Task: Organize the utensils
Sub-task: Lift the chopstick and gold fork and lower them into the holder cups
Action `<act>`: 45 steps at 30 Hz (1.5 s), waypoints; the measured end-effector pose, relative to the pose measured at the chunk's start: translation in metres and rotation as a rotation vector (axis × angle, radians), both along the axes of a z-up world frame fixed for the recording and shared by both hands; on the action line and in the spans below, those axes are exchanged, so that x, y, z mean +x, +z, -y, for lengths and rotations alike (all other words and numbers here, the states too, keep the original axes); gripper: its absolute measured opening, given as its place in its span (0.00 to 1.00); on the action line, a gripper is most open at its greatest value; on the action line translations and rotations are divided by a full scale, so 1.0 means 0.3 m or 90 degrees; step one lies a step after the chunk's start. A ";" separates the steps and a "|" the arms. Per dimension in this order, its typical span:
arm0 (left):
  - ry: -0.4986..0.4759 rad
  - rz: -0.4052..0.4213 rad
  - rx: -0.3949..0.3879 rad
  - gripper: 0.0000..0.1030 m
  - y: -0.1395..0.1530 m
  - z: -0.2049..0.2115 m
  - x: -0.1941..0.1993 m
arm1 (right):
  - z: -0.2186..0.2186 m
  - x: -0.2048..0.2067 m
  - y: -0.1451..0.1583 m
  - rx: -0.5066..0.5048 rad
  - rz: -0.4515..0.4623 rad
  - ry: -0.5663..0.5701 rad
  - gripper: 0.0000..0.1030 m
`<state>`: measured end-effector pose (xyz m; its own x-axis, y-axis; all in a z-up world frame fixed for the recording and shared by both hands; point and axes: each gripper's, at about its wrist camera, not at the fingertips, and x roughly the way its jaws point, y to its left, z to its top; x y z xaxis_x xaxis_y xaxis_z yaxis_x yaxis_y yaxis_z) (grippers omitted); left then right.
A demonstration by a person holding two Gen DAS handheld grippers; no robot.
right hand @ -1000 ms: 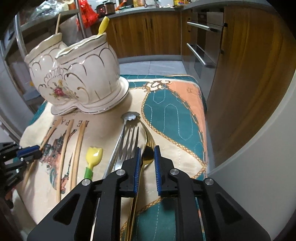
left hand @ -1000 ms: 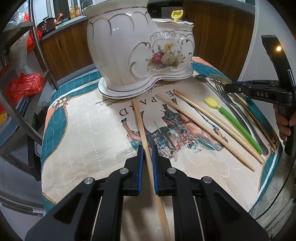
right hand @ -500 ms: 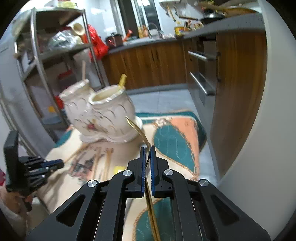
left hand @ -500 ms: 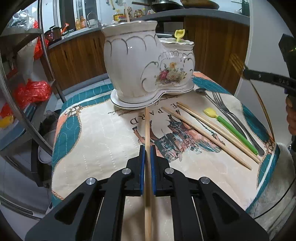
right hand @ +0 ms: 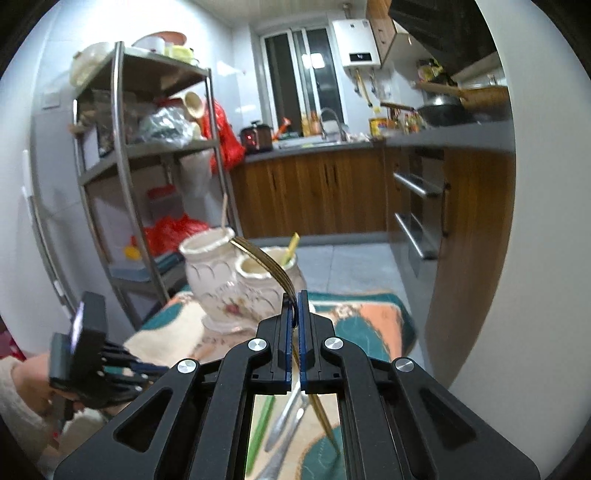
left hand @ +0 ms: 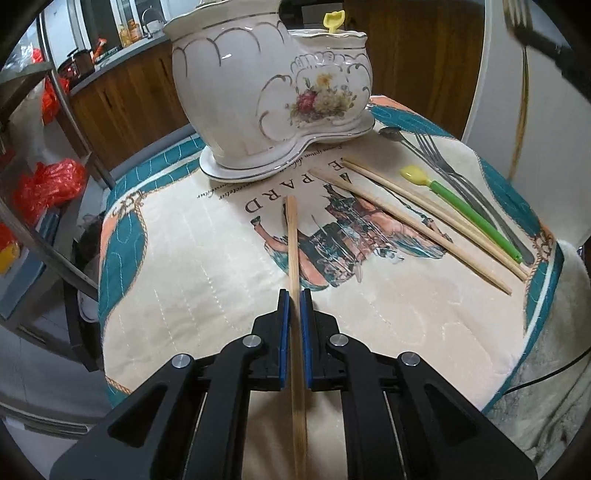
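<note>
My left gripper [left hand: 294,299] is shut on a wooden chopstick [left hand: 292,243], whose far end points at the white flowered ceramic holder [left hand: 269,85]. Two more chopsticks [left hand: 406,218], a green spoon with a yellow head [left hand: 458,199] and a silver fork and spoon [left hand: 443,162] lie on the printed cloth [left hand: 192,258]. My right gripper [right hand: 294,299] is shut on a gold fork [right hand: 266,258], held in the air in front of the holder [right hand: 221,280]. From the left wrist view, that right gripper [left hand: 521,35] sits at the top right, with the gold handle [left hand: 521,110] hanging below it.
The holder's low compartment holds a yellow-tipped utensil [right hand: 291,243]; a stick [right hand: 224,210] stands in the tall one. A metal shelf rack [right hand: 122,177] stands left of the table, with wooden cabinets [right hand: 314,192] behind and a white wall [left hand: 546,122] at the right. A hand grips the left gripper [right hand: 162,369].
My right gripper closed on the gold fork and lifted it off the cloth, tilting up toward the room. My left gripper closed on the chopstick and stayed low.
</note>
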<state>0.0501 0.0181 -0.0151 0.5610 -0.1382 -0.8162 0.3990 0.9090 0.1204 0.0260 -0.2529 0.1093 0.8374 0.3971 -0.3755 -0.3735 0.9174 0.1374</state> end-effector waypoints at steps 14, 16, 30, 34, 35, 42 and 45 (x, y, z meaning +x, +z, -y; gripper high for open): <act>-0.057 0.198 -0.094 0.06 0.201 -0.049 -0.125 | -0.048 0.059 0.076 0.052 0.038 0.039 0.03; -0.064 0.230 -0.112 0.06 0.245 -0.047 -0.136 | -0.062 0.073 0.091 0.059 0.042 0.048 0.03; -0.024 0.413 -0.269 0.06 0.559 -0.074 0.117 | -0.109 0.199 0.227 0.133 0.102 0.074 0.03; -0.003 0.432 -0.316 0.06 0.600 -0.069 0.231 | -0.110 0.238 0.249 0.160 0.126 0.062 0.03; -0.001 0.431 -0.324 0.06 0.599 -0.069 0.253 | -0.108 0.247 0.249 0.170 0.129 0.060 0.03; 0.050 0.471 -0.322 0.06 0.538 -0.028 0.375 | -0.113 0.323 0.211 0.207 0.139 0.050 0.03; 0.079 0.502 -0.304 0.06 0.502 -0.027 0.393 | -0.114 0.342 0.171 0.214 0.141 0.045 0.03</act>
